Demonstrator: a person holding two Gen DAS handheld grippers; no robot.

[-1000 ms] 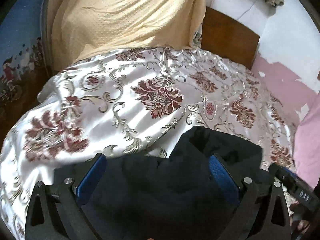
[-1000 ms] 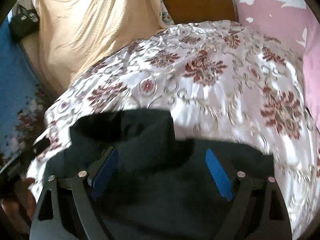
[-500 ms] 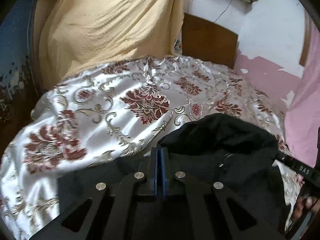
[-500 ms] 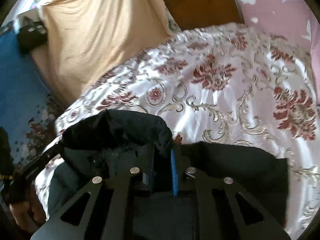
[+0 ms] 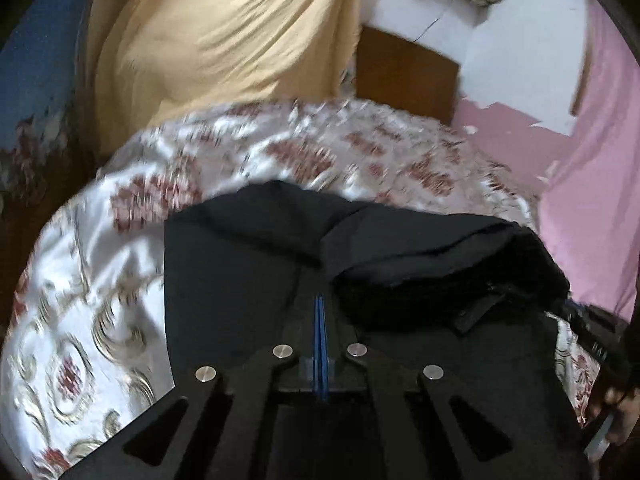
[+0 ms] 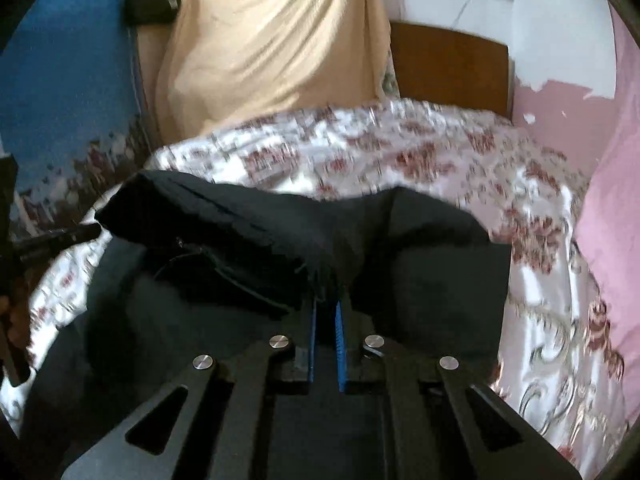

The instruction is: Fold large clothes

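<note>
Your bed fills both views, spread with a glossy white cover patterned in dark red flowers and blurred with motion; behind it hangs a pale yellow cloth, and a brown wooden headboard stands against a white and pink wall; a blue patterned surface sits off to the left. The black garment lies across the near part of the cover, its near portion lifted and doubled over itself in thick folds. Your left gripper has its blue pads pressed flat together, with the garment's fabric bunched right at the tips; your right gripper is clamped narrow on a fold of the same garment, a thin slit showing between its pads.
</note>
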